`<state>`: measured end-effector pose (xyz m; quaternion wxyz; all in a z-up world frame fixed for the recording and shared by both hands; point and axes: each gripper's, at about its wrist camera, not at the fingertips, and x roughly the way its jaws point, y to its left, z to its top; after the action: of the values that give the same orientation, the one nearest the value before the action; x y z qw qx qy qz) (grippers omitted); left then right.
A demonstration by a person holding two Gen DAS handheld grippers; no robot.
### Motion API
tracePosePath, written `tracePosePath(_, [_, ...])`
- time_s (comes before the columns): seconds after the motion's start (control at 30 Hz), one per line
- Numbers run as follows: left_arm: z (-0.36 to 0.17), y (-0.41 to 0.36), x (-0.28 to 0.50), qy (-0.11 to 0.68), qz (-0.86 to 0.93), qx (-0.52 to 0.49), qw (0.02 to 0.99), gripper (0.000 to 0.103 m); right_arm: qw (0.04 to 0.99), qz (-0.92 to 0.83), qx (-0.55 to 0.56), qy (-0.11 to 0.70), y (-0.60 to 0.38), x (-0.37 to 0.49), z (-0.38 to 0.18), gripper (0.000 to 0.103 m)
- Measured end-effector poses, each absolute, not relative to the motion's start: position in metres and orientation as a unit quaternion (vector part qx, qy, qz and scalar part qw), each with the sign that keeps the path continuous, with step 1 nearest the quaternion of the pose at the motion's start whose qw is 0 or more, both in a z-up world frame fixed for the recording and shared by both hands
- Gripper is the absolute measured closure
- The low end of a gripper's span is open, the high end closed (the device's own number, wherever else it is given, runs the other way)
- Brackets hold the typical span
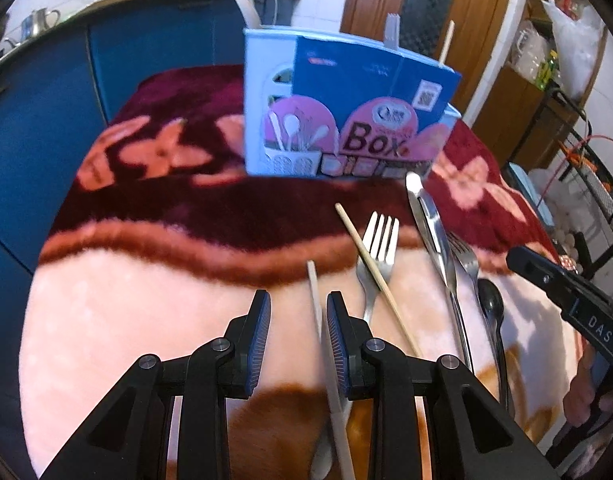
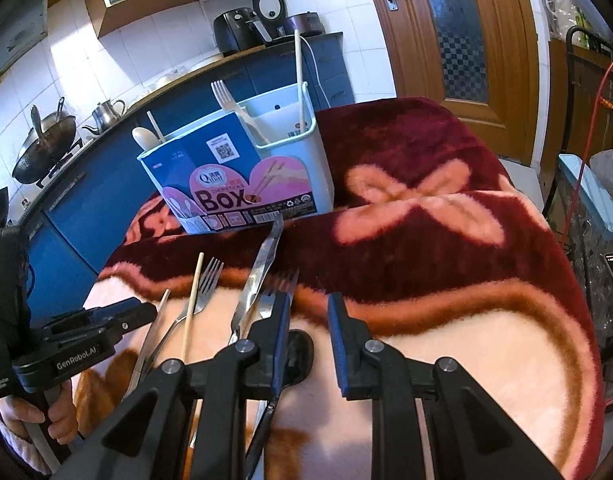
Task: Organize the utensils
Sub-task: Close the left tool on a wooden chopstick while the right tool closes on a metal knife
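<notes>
A blue and pink utensil box [image 1: 346, 112] stands at the back of the blanket-covered table; it also shows in the right wrist view [image 2: 242, 176], holding a fork, a spoon and chopsticks. Loose on the blanket lie a pale spoon handle [image 1: 316, 308], a wooden chopstick [image 1: 374, 276], a steel fork [image 1: 378, 256], steel tongs [image 1: 434, 236], a second fork [image 1: 466, 260] and a dark spoon [image 1: 492, 312]. My left gripper [image 1: 298, 316] is open, its jaws on either side of the pale handle. My right gripper [image 2: 308, 320] is open above the dark spoon [image 2: 300, 352] and second fork [image 2: 284, 284].
The table carries a maroon and pink flowered blanket [image 2: 426, 240]. Blue kitchen cabinets [image 1: 106, 52] run behind it, with a wok [image 2: 42, 148] and a kettle [image 2: 106, 114] on the counter. A wooden door [image 2: 458, 32] and a wire rack [image 2: 594, 200] stand to the right.
</notes>
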<state>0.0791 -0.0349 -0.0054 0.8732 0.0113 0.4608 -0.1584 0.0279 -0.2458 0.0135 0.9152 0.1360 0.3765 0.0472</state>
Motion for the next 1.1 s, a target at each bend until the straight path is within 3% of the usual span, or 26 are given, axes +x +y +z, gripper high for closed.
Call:
tracePosePath(0.23, [-0.010,-0.041,0.081,0.476,-0.168,0.023,0.863,0.074,0.913,0.047,0.137,0.381,-0.247,0.029,0.011,0.081])
tracePosePath(0.43, [-0.011,-0.040,0.086,0.484,-0.176,0.013,0.857,0.096,0.913,0.047,0.136,0.382,-0.246,0.029,0.010,0.081])
tracePosePath(1.1, [0.024,0.003,0.092,0.390,-0.160,-0.076,0.903,0.099,0.897,0.076,0.093,0.425,-0.220,0.075,0.012,0.081])
